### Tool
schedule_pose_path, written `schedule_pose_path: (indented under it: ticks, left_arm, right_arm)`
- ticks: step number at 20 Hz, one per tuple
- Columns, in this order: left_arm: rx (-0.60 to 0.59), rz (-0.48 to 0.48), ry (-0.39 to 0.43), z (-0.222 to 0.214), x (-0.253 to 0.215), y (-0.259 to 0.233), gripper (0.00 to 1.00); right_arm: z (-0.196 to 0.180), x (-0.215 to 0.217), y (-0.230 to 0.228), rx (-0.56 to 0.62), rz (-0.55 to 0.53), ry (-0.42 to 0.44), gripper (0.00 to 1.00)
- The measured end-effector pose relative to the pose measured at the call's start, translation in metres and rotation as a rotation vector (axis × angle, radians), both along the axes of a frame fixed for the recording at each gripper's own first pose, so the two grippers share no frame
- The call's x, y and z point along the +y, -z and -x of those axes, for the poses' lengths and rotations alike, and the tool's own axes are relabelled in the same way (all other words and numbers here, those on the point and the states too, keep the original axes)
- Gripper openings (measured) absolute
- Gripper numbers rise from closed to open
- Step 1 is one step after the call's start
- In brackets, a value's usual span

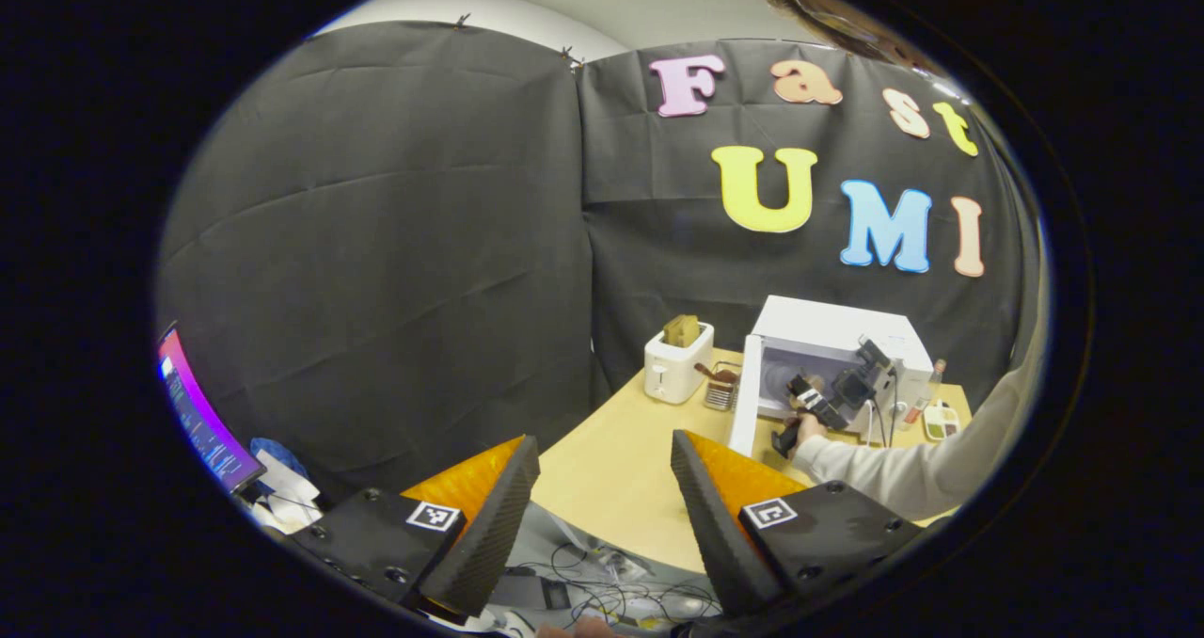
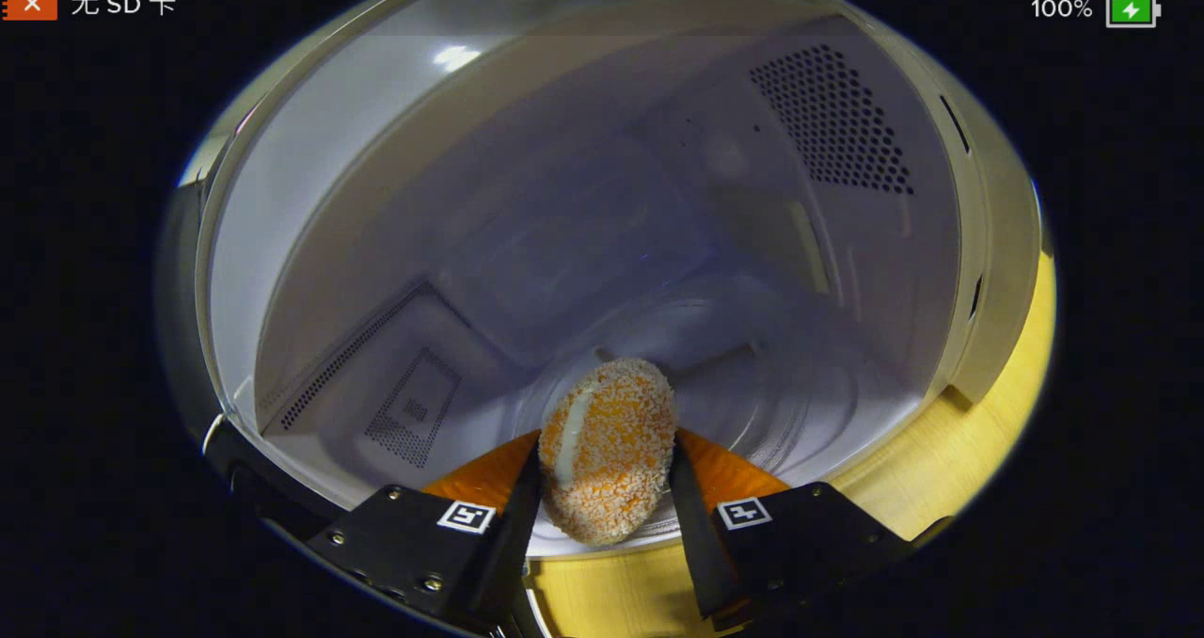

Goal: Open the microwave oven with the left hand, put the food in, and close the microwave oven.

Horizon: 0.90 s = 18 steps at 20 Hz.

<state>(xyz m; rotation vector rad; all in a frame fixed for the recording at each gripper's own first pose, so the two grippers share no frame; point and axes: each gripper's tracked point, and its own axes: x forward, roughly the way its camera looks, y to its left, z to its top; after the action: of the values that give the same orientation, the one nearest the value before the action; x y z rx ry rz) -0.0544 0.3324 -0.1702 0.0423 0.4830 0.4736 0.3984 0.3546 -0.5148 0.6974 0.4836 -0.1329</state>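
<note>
The white microwave (image 1: pixel 828 332) stands on the wooden table at the back, its door (image 1: pixel 745 393) swung open to the left. A hand holds my right gripper (image 1: pixel 820 398) at the oven's mouth. In the right gripper view the breaded orange food piece (image 2: pixel 608 450) sits between the fingers of my right gripper (image 2: pixel 602 473), which is shut on it, at the front of the cavity over the glass turntable (image 2: pixel 752 412). My left gripper (image 1: pixel 604 487) hangs back from the table's near edge, open, with nothing between its fingers.
A white toaster (image 1: pixel 677 367) with bread in it and a small wire rack (image 1: pixel 722 389) stand left of the microwave. A small dish (image 1: pixel 941 422) lies to its right. A lit monitor (image 1: pixel 202 417) is at far left, with cables (image 1: pixel 602 596) on the floor below the table (image 1: pixel 621 469).
</note>
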Motion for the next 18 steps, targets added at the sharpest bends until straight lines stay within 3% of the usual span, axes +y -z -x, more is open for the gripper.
schedule_pose_path:
  ticks: [8, 11, 12, 14, 18]
  left_arm:
    - [-0.008, 0.02, -0.011, 0.001, 0.002, 0.002, 0.93]
    - [-0.019, 0.029, -0.005, -0.001, 0.0, 0.003, 0.93]
    - [-0.022, 0.034, -0.002, -0.002, -0.001, 0.003, 0.93]
    - [-0.033, 0.036, 0.002, -0.001, -0.002, 0.003, 0.93]
    - [-0.058, 0.018, 0.022, 0.001, -0.002, -0.005, 0.93]
  right_arm:
    - [-0.003, -0.004, 0.0, -0.042, 0.018, 0.015, 0.77]
    - [-0.003, -0.01, 0.0, -0.051, 0.052, -0.008, 0.84]
    - [-0.001, -0.012, 0.0, -0.053, 0.065, -0.012, 0.93]
    - [0.0, -0.013, -0.001, -0.04, 0.08, -0.019, 0.98]
    - [0.018, -0.006, -0.018, -0.054, 0.091, -0.079, 0.98]
